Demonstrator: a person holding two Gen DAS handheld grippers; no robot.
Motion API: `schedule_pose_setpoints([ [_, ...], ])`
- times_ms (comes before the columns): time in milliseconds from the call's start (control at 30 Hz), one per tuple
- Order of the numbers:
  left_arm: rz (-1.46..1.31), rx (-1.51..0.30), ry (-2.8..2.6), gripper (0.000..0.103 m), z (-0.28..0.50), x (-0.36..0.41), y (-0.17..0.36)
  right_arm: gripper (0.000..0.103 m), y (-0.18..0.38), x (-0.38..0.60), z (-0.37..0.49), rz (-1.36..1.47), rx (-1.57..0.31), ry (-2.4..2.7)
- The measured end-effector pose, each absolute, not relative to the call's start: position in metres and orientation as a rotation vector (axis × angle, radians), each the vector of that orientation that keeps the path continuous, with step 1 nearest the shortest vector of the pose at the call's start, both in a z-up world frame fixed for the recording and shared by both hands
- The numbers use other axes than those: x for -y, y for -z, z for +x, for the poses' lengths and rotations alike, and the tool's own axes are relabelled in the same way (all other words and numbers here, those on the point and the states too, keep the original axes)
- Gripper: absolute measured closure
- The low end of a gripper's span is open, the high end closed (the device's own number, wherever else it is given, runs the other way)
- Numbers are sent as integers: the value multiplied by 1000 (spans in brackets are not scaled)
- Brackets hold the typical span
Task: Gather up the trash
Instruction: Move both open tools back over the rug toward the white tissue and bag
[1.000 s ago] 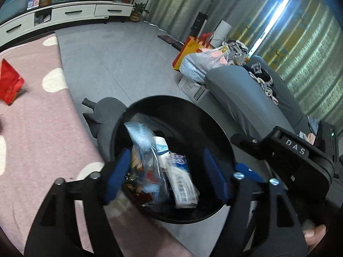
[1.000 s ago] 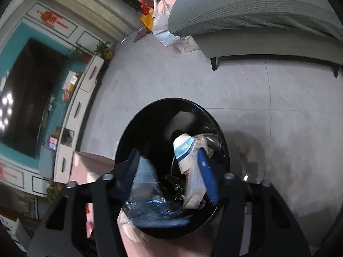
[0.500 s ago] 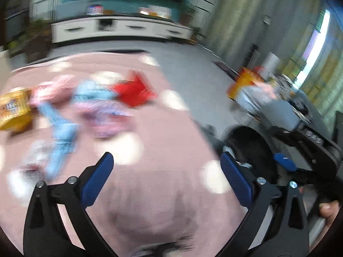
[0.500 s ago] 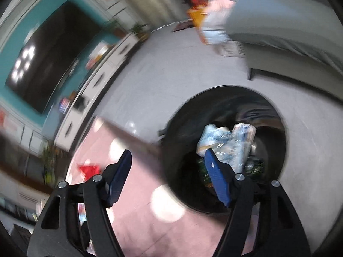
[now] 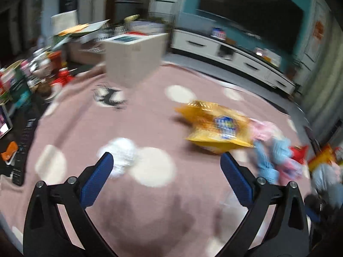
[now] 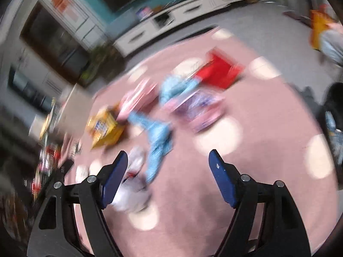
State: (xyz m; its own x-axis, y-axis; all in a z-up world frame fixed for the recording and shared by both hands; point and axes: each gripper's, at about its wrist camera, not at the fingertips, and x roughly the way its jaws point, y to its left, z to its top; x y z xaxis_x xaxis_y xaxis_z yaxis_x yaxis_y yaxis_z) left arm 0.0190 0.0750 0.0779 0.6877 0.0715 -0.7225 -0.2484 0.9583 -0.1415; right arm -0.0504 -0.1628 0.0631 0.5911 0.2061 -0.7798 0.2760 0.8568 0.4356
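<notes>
Left wrist view: left gripper [image 5: 164,160], blue-padded jaws spread wide, nothing between them, above pink white-spotted rug [image 5: 150,111]. Yellow crinkled snack bag [image 5: 216,126] on rug ahead-right; pale blue wrappers [image 5: 270,156] and red packet [image 5: 299,152] beyond. Right wrist view: right gripper [image 6: 168,160], jaws opening, empty. Purple-pink packet [image 6: 197,107] on rug ahead; white crumpled wrapper [image 6: 133,190] beside its left pad. Views blurred.
</notes>
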Motion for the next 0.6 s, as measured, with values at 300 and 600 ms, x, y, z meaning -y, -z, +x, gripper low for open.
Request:
schedule_pose_setpoints([
  [300, -278, -904, -296, 10, 54, -132, -30, 27, -37, 84, -34, 392, -1089, -91],
  [600, -300, -951, -321, 26, 59, -144, -9, 27, -28, 79, -32, 357, -1112, -83],
])
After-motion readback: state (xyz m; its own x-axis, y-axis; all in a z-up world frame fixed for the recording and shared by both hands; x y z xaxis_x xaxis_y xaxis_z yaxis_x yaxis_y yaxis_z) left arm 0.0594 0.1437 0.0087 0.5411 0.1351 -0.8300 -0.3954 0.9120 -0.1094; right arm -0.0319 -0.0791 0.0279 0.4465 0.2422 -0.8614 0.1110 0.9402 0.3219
